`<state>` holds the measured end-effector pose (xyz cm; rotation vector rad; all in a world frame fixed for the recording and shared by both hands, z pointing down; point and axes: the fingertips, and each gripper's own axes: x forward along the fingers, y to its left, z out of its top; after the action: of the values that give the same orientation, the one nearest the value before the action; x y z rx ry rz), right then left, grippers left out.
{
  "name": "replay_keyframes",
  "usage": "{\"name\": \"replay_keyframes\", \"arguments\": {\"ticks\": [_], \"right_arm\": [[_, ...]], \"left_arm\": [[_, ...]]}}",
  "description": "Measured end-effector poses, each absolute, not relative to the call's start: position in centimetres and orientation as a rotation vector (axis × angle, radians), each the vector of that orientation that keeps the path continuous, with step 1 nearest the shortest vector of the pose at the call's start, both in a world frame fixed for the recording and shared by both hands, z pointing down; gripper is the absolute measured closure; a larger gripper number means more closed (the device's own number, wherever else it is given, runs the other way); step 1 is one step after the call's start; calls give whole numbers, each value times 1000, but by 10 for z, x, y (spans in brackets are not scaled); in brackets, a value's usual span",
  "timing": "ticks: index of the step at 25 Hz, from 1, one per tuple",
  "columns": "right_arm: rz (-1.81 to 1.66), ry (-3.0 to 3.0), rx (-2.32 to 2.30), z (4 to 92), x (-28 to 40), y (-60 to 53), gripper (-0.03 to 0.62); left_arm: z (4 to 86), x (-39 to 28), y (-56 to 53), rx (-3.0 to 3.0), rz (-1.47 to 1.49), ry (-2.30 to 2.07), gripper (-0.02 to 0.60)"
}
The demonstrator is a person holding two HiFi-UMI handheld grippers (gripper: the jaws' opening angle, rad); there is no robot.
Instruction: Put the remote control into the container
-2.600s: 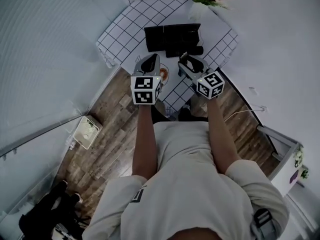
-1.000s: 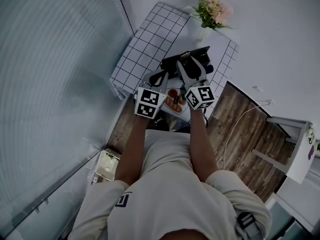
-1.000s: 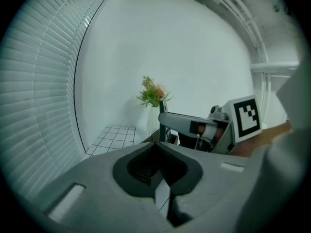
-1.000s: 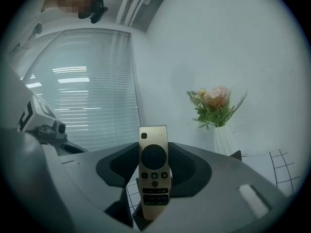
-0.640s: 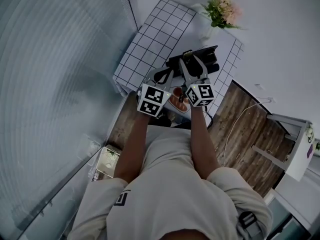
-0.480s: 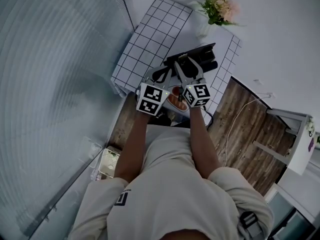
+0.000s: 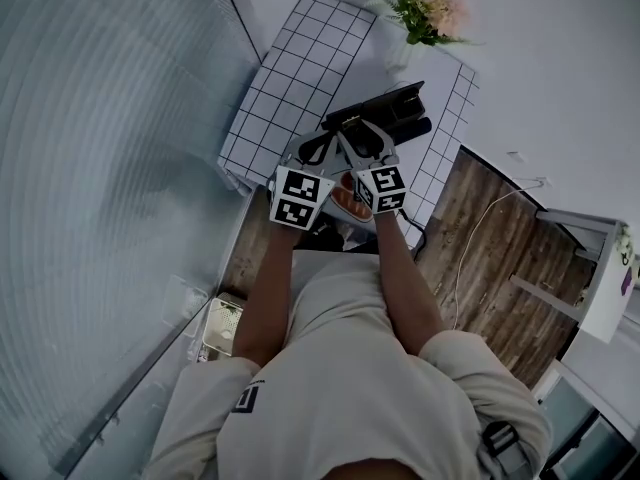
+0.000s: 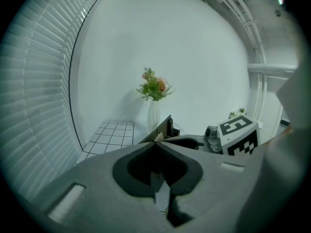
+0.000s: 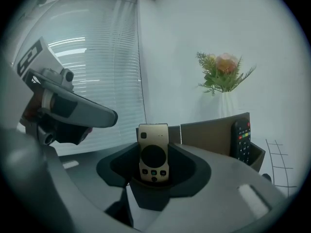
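Above the gridded tabletop (image 7: 300,68), our right gripper (image 9: 156,132) clamps the light, rigid, slick remote control (image 9: 153,154) by its edges; left gripper (image 8: 158,140) closed, empty.

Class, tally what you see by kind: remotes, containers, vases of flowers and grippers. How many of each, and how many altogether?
Remotes: 2 (gold remote, black remote)
Containers: 1 (the container)
Vases of flowers: 1 (the vase of flowers)
Grippers: 2 (left gripper, right gripper)
Total: 6
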<state>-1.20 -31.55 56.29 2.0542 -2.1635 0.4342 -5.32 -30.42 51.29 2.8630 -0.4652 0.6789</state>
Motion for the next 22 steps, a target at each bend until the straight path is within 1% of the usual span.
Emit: {"name": "replay_keyframes", "arguments": {"ticks": [6, 8, 13, 22], "right_arm": [[460, -2174, 2026, 561, -8, -312, 402], [468, -2190, 1992, 560, -8, -310, 388], [469, -2258, 1874, 556, -9, -295, 385], [444, -2345, 1780, 541, 42, -258, 393]], "left_arm": [[509, -58, -304, 2839, 677, -563, 578], [511, -58, -301, 2821, 680, -600, 578], [513, -54, -290, 2761, 680, -721, 578], [510, -27, -263, 2650, 643, -925, 578]]}}
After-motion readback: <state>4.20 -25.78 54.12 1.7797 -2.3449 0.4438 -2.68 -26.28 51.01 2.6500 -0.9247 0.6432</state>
